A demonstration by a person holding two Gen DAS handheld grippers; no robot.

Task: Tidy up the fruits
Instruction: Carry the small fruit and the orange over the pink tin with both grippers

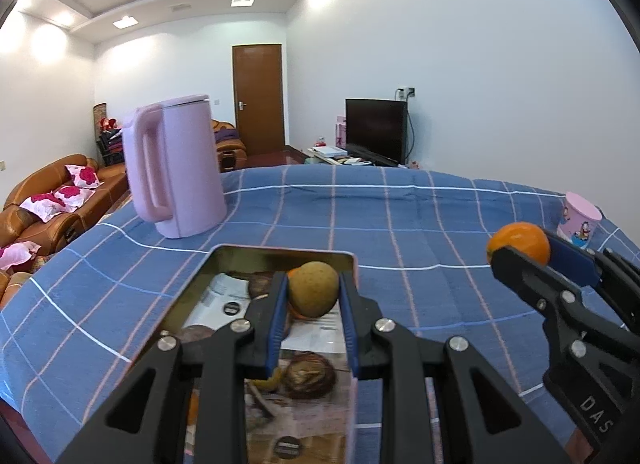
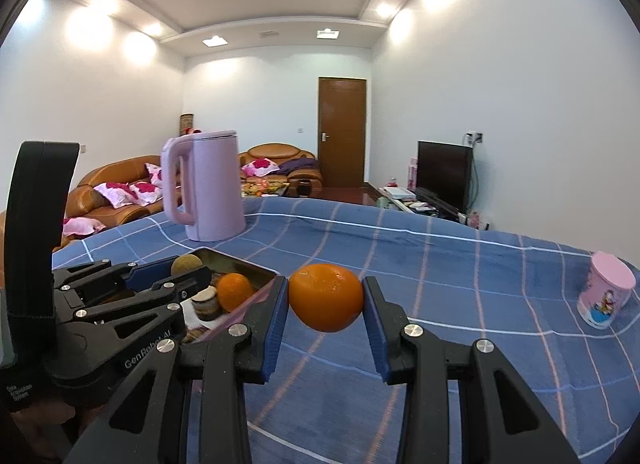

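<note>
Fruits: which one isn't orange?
The brownish-yellow fruit pinched in the left gripper above the tin. The right gripper holds an orange; another orange lies in the tin.

Recessed white ceiling spotlights (image 2: 213,41) light the room brightly and throw glare patches on the white walls (image 1: 500,63). Both views stay sharp, though fisheye bending curves straight edges and black vignetting darkens the corners.
</note>
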